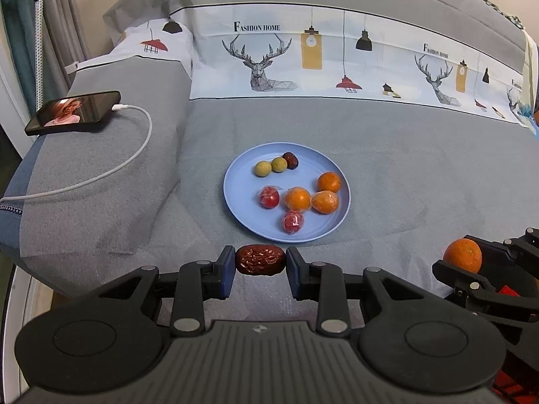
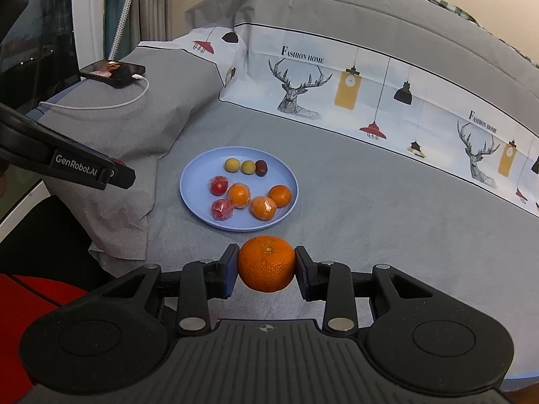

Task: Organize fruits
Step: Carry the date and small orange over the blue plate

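Observation:
A light blue plate lies on the grey bed cover, holding three oranges, two wrapped red fruits, two small yellow-green fruits and a dark red date. My left gripper is shut on a wrinkled red date, held just short of the plate's near rim. My right gripper is shut on an orange before the plate's near rim. In the left wrist view the right gripper with its orange shows at the right edge. The left gripper's body crosses the right wrist view's left side.
A phone with a white charging cable lies on a raised grey pillow to the left. A printed band with deer and lamps runs across the bedding behind the plate. Curtains hang at the far left.

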### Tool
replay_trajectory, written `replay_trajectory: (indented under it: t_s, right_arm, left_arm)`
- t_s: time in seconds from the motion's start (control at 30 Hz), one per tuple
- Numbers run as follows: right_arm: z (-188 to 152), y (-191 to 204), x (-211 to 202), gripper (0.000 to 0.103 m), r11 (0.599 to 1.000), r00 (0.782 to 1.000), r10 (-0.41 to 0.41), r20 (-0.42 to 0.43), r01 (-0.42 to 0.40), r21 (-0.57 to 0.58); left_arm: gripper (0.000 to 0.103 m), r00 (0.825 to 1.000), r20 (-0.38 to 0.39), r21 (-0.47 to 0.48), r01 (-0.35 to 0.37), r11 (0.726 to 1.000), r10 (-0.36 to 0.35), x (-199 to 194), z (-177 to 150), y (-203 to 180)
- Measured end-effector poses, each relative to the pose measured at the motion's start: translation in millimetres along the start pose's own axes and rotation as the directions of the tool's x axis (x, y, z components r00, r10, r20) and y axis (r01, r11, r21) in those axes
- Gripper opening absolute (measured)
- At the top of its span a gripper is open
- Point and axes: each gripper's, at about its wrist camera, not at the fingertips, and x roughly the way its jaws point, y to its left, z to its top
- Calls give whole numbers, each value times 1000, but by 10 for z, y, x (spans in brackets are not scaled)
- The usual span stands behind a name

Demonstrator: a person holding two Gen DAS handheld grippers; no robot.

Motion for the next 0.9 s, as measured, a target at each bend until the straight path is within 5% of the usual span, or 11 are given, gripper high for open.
replay_trajectory:
  t_s: [0.9]
  right_arm:
    - [538,-127,1004,37,999,999,33,-24,-33,26]
  left_arm:
    - [35,998,-61,11,5,1000,-5,1000,755,73]
